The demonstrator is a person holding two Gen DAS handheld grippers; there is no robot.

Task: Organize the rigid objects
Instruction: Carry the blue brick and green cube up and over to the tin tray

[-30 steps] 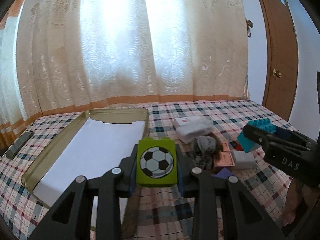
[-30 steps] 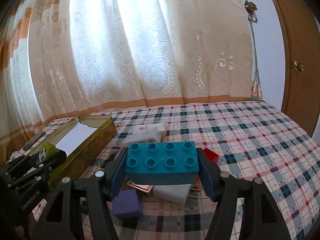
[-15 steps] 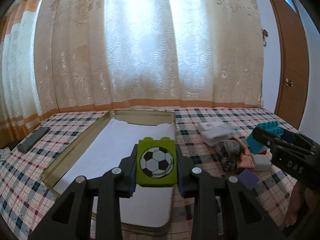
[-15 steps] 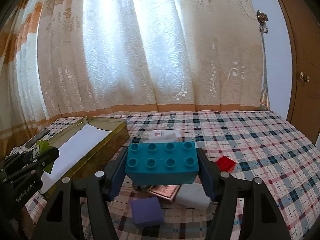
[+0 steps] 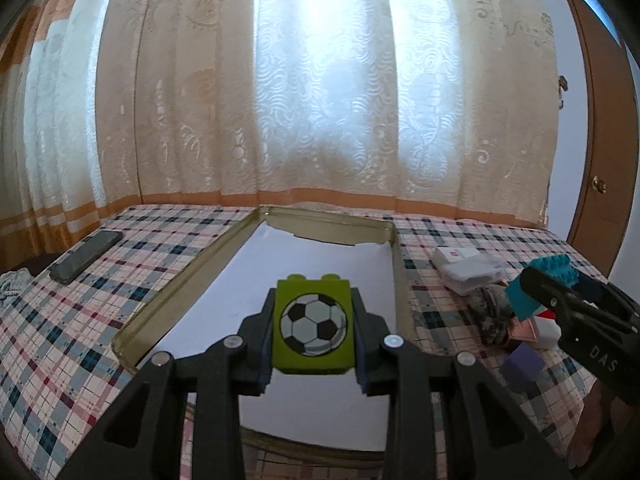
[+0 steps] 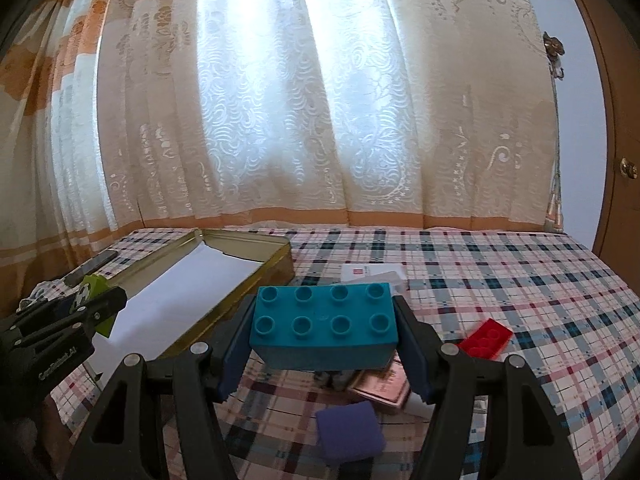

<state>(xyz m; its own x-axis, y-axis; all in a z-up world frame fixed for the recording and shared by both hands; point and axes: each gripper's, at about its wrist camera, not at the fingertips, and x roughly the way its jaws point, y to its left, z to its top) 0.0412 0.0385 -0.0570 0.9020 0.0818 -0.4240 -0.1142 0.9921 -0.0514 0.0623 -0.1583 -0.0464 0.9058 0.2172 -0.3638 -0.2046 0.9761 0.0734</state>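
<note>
My left gripper (image 5: 314, 334) is shut on a green block with a football picture (image 5: 313, 327) and holds it over the near part of the open gold tin (image 5: 182, 280), which is lined with white paper. My right gripper (image 6: 324, 330) is shut on a teal studded brick (image 6: 324, 324) and holds it above the pile, right of the tin (image 6: 276, 258). The left gripper with the green block (image 6: 94, 300) shows at the left of the right wrist view; the right gripper with the teal brick (image 5: 554, 274) shows at the right of the left wrist view.
On the checked cloth lie a purple block (image 6: 348, 434), a copper-pink box (image 6: 380, 390), a red flat brick (image 6: 484, 338), a white packet (image 5: 466, 268) and a grey bundle (image 5: 494, 308). A phone (image 5: 86, 256) lies far left. Curtains hang behind; a wooden door (image 5: 600, 184) stands at the right.
My left gripper has moved left and forward with the green block, from beside the tin to over it. My right gripper has risen a little with the teal brick.
</note>
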